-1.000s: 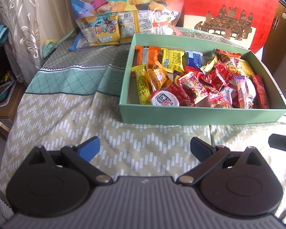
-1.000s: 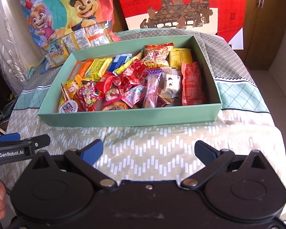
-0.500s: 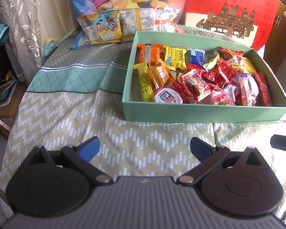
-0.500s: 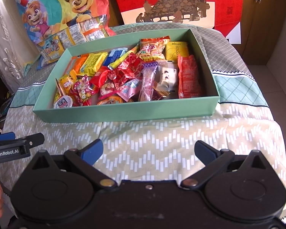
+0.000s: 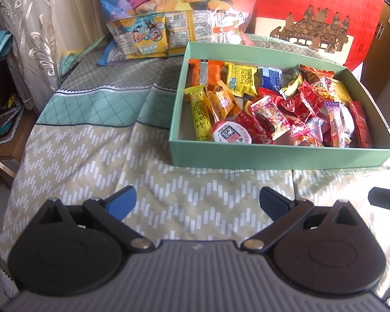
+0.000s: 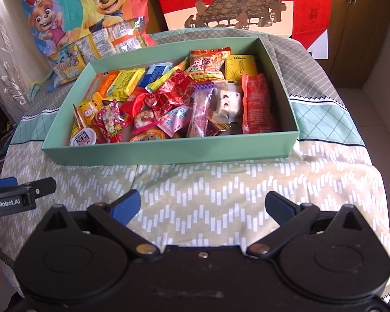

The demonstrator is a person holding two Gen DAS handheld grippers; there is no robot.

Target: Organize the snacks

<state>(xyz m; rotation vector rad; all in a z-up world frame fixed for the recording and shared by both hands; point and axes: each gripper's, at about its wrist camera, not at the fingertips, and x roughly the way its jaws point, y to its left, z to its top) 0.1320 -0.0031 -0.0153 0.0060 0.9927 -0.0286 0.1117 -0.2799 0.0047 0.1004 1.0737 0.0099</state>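
Note:
A shallow mint-green box (image 5: pixel 273 159) (image 6: pixel 169 153) sits on a patterned cloth and holds several wrapped snacks: a yellow stick pack (image 5: pixel 200 119), a round jelly cup (image 5: pixel 230 133), a long red pack (image 6: pixel 256 104) and red candies (image 6: pixel 174 91). My left gripper (image 5: pixel 197 200) hovers open over the cloth, in front of the box's left corner, holding nothing. My right gripper (image 6: pixel 202 204) is open too, before the middle of the box's near wall, with nothing between its fingers. The left gripper (image 6: pixel 20 192) shows at the left edge of the right wrist view.
A cartoon-dog snack bag (image 5: pixel 174 13) (image 6: pixel 91 20) with small packs leans behind the box on the left. A red gift box (image 5: pixel 319 13) (image 6: pixel 247 0) stands behind on the right. Curtains (image 5: pixel 31 39) hang at the left, a wooden cabinet (image 6: pixel 364 26) at the right. The cloth drops off at the table edges.
Both grippers have drawn back and risen slightly, so the box sits a little farther up in each view. Their fingers stay apart and the snacks have not moved.

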